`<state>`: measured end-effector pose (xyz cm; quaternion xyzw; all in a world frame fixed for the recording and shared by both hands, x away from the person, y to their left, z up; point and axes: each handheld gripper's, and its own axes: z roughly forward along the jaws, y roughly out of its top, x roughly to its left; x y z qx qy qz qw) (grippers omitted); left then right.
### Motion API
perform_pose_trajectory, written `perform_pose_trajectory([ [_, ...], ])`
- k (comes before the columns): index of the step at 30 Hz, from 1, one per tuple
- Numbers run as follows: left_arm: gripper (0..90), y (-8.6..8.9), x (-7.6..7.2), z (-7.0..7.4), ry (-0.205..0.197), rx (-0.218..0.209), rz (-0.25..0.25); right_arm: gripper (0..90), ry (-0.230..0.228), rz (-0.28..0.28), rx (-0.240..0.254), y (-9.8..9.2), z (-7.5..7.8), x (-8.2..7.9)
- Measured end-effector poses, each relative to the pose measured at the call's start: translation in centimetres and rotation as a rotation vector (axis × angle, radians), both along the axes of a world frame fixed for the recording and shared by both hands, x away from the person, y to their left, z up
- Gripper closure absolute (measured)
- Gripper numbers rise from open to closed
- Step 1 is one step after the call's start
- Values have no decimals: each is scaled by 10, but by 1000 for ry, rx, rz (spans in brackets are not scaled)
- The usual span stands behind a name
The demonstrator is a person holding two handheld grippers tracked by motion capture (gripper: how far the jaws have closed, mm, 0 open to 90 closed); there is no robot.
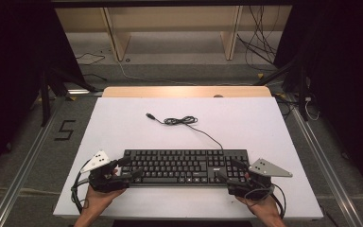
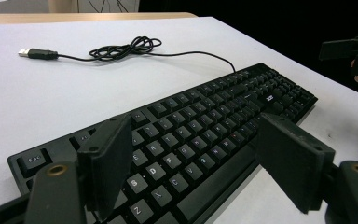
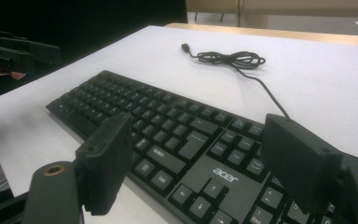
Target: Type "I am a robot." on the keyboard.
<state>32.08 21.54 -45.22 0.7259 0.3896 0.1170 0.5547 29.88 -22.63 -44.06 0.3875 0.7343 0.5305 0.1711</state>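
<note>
A black keyboard (image 1: 184, 165) lies lengthwise near the front of the white tabletop (image 1: 246, 123). Its cable (image 1: 182, 121) runs back to a loose coil and ends in a USB plug (image 1: 149, 115). My left gripper (image 1: 130, 167) is at the keyboard's left end and open, its jaws spread wide over the keys (image 2: 193, 130) with nothing pinched. My right gripper (image 1: 227, 169) is at the right end, also open, its jaws apart above the arrow keys and number pad (image 3: 196, 128). The keyboard (image 2: 214, 116) and the keyboard (image 3: 168, 121) stretch away between each pair of jaws.
Wide bare white surface lies behind the keyboard around the cable coil (image 3: 230, 59). The table's wooden far edge (image 1: 186, 91) borders a floor with loose wires and a wooden shelf frame (image 1: 175, 28). Metal rails (image 1: 26, 165) run along both sides of the table.
</note>
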Motion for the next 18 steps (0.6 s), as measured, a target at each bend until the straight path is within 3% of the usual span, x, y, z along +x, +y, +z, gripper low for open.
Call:
perform_pose_trajectory([
  [18,267,-1,0,0,-1,3,-1,261,-4,2,0,1,0,0],
])
